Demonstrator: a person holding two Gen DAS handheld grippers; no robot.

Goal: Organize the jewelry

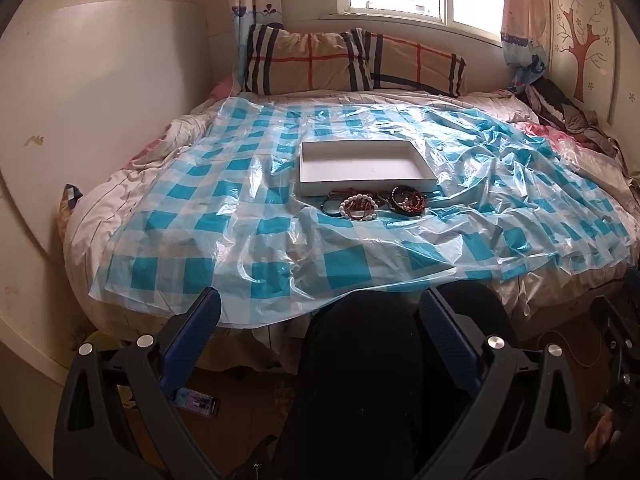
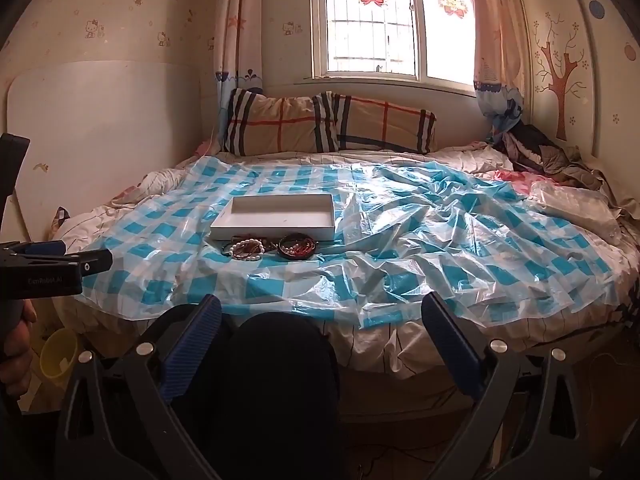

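A shallow white tray (image 1: 428, 169) (image 2: 224, 222) lies empty on the blue-checked plastic sheet (image 1: 200, 224) (image 2: 440, 248) that covers the bed. In front of it sits a pile of bracelets: a white-bead and red-cord bunch (image 1: 358, 205) (image 2: 248, 249) and a dark bead bunch (image 1: 408, 200) (image 2: 297, 246). My left gripper (image 1: 320, 304) is open and empty, held back off the bed's near edge. My right gripper (image 2: 322, 312) is also open and empty, equally far back. The left gripper's body shows at the left edge of the right wrist view, held by a hand (image 2: 16, 344).
Two plaid pillows (image 1: 352, 62) (image 2: 328, 124) lean under the window at the far end. Crumpled clothes (image 1: 560, 116) (image 2: 536, 152) pile at the back right. A dark-clothed knee (image 1: 360, 360) (image 2: 272, 380) sits below the grippers. A phone (image 1: 196, 402) and a yellow bin (image 2: 58, 354) are on the floor.
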